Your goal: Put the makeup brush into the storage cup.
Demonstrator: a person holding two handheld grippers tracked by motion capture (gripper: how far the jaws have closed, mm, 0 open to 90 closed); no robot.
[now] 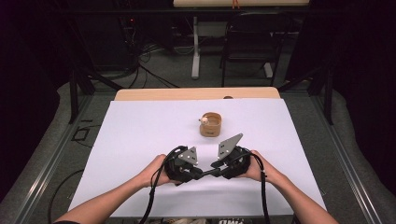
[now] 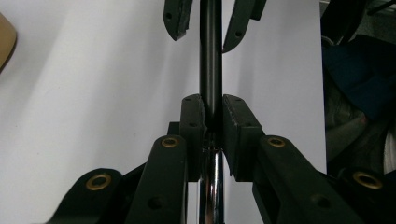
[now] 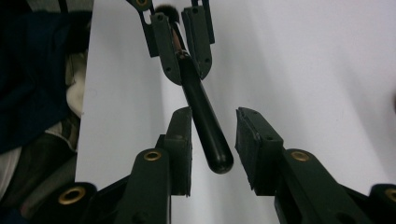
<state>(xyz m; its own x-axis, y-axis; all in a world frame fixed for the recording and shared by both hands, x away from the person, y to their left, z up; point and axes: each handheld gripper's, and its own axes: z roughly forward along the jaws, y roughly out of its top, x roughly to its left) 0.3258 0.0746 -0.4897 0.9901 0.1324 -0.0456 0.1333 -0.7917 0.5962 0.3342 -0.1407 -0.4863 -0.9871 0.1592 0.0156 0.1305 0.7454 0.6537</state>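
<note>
The left hand-held gripper [image 1: 198,174] is clamped on a black-handled brush [image 2: 211,60], its jaws pressed against the handle just above the shiny metal collar. The brush's rounded handle end reaches between the spread jaws of the right hand-held gripper [image 1: 215,165], which stands open around it without touching. Beyond both, well apart on the white worktop [image 1: 140,135], sits a small wooden cup [image 1: 210,124].
</note>
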